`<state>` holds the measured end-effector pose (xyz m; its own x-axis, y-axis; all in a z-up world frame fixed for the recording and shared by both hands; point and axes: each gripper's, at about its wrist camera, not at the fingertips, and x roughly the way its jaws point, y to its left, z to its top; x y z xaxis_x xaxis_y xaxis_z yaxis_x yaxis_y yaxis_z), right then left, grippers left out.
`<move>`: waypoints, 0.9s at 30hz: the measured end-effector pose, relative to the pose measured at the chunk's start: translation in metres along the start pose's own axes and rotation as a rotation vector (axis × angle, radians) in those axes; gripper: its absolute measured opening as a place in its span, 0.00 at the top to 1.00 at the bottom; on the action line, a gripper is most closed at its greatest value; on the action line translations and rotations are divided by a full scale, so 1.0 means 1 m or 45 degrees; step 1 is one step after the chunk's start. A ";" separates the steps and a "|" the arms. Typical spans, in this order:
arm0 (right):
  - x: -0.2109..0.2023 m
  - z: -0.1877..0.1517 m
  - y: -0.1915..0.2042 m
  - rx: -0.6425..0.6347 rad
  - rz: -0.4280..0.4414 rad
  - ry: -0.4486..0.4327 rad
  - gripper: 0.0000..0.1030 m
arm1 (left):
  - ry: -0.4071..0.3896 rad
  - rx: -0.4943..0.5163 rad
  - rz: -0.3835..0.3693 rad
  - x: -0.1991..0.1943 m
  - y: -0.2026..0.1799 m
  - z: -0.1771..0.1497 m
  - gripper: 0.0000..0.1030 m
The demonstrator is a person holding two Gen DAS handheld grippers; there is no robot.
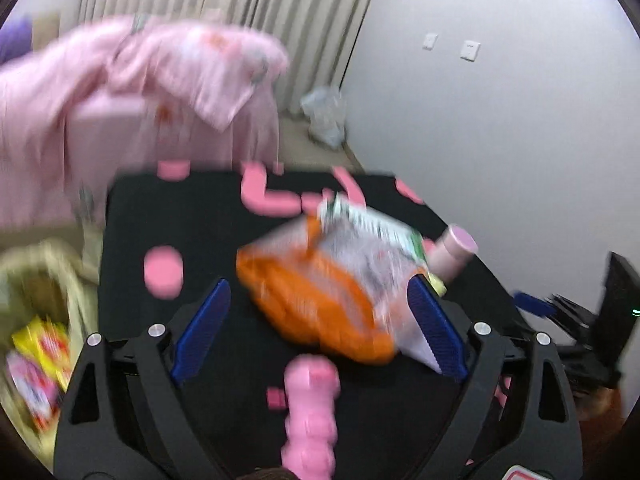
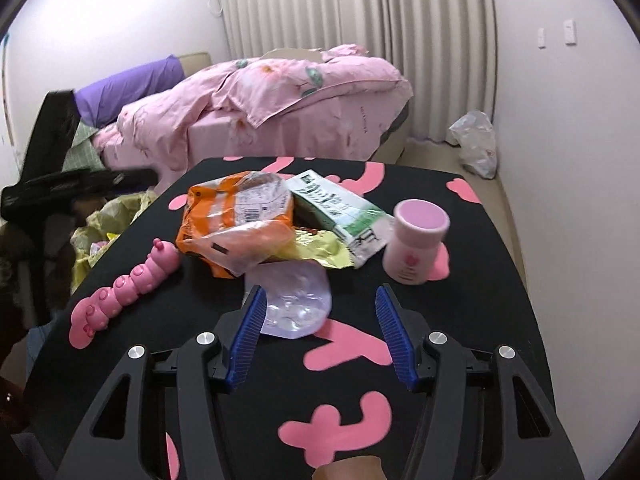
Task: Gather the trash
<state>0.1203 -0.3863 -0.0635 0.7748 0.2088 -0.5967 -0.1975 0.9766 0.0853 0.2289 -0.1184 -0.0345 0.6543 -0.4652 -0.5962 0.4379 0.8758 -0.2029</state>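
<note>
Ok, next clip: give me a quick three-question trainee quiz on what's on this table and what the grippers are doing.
1. True or false: the right gripper is shut on the clear plastic wrapper.
2. Which lies nearest the pink caterpillar toy? A) orange bag B) pink bottle C) green-and-white packet
3. Fill in: the tablecloth is black with ___ shapes.

Key: 1 false, its jaws stand open; 2 A; 3 pink.

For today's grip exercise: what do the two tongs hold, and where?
Nothing: left tongs and right tongs are both open, above the wrappers.
</note>
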 end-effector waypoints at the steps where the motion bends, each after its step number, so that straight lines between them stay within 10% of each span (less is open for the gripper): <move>1: -0.002 -0.002 -0.001 0.006 -0.002 -0.005 0.47 | 0.004 0.091 0.024 0.011 -0.008 0.008 0.17; 5: -0.004 -0.006 -0.011 0.038 0.011 -0.008 0.47 | 0.178 0.249 0.056 0.063 -0.016 0.027 0.17; 12: 0.008 -0.018 -0.015 0.064 0.014 0.047 0.47 | 0.479 -0.064 0.121 0.124 0.034 0.026 0.47; 15: 0.013 -0.021 -0.012 0.049 0.004 0.064 0.47 | 0.448 -0.164 0.054 0.105 0.047 0.023 0.68; 20: 0.024 -0.019 -0.006 0.041 -0.004 0.083 0.47 | 0.247 -0.250 0.070 0.039 0.060 0.018 0.73; 27: 0.039 -0.010 0.005 0.032 -0.023 0.177 0.47 | 0.174 -0.333 0.394 -0.013 0.083 0.003 0.73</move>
<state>0.1438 -0.3733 -0.0942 0.6873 0.1838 -0.7027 -0.1679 0.9815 0.0926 0.2585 -0.0397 -0.0417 0.6346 -0.1697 -0.7539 0.0514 0.9827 -0.1780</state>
